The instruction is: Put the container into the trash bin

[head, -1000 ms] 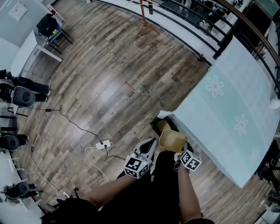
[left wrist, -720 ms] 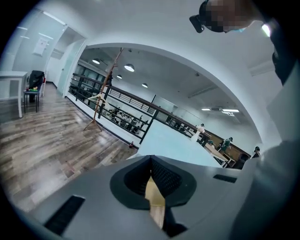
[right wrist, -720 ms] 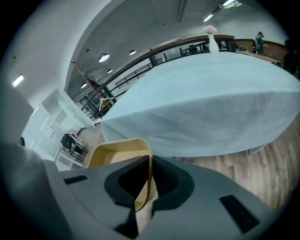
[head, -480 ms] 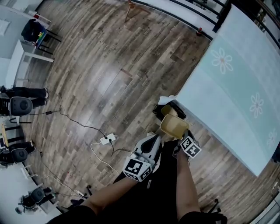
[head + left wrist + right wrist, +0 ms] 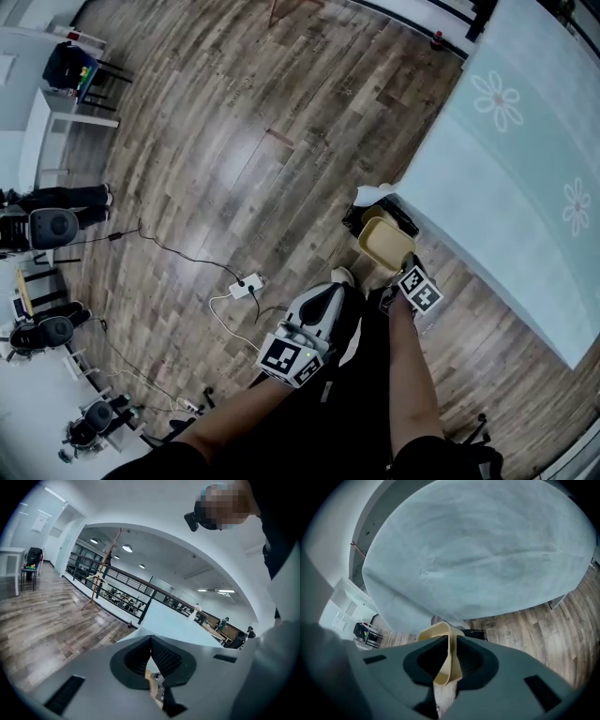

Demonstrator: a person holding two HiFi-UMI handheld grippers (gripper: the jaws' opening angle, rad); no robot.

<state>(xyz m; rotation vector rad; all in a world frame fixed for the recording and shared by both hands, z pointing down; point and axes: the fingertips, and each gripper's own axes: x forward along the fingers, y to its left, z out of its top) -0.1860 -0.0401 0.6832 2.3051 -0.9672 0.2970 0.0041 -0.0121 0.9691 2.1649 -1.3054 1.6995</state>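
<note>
A shallow tan container (image 5: 386, 246) hangs just over the black trash bin (image 5: 359, 219), which stands on the wood floor beside the table. My right gripper (image 5: 400, 273) holds the container by its rim. In the right gripper view the tan wall (image 5: 449, 654) sits pinched between the jaws, which are starting to open, and the bin (image 5: 476, 633) shows beyond it. My left gripper (image 5: 330, 295) hovers lower left of the bin, shut and holding nothing; in the left gripper view its jaws (image 5: 151, 639) meet at the tip.
A table under a pale blue cloth with flower prints (image 5: 506, 159) fills the right side, right next to the bin. A white power strip with cables (image 5: 247, 284) lies on the floor to the left. Chairs and a desk (image 5: 56, 103) stand far left.
My right gripper has come down with the container, from beside the bin to right over its near edge. The left gripper has sunk a little too.
</note>
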